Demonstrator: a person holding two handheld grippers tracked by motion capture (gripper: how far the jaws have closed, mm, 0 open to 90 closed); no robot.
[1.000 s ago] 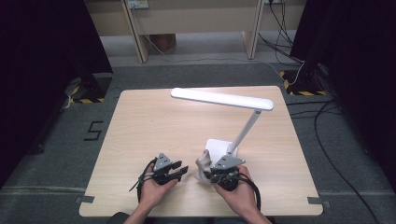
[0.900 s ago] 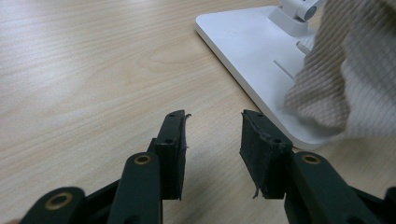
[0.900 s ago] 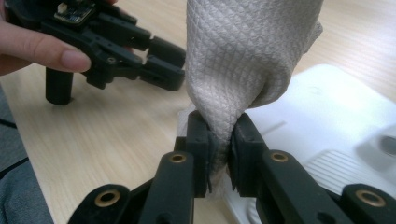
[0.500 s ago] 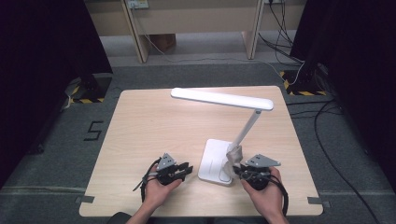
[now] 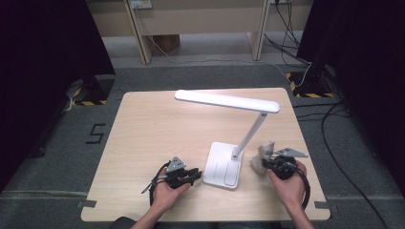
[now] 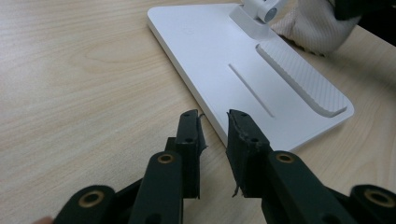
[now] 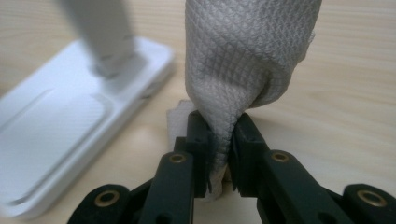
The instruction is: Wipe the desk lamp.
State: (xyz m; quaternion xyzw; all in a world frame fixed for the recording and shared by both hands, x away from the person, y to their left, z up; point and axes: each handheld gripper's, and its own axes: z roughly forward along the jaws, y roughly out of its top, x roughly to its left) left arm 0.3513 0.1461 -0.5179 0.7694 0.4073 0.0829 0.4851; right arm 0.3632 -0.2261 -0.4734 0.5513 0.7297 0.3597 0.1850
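Note:
A white desk lamp stands on the wooden table, its flat base (image 5: 220, 164) near the front edge and its long head (image 5: 227, 101) over the middle. My left gripper (image 5: 193, 176) lies low just left of the base. In the left gripper view its jaws (image 6: 214, 116) have just been closing; a narrow gap stays between them with nothing in it, right at the rim of the base (image 6: 224, 51). My right gripper (image 5: 265, 164) is right of the base, shut on a white textured cloth (image 7: 247, 51) that bunches up above the jaws (image 7: 219, 123).
The lamp's slanted arm (image 5: 248, 136) rises from the base between my two hands. The table's front edge (image 5: 205, 217) is close under both wrists. Cables (image 5: 334, 119) lie on the floor at the right, and wooden furniture legs (image 5: 143, 38) stand behind the table.
My right gripper has carried the cloth from over the lamp base to the right, past the arm. The left hand has stayed put while its jaws narrowed.

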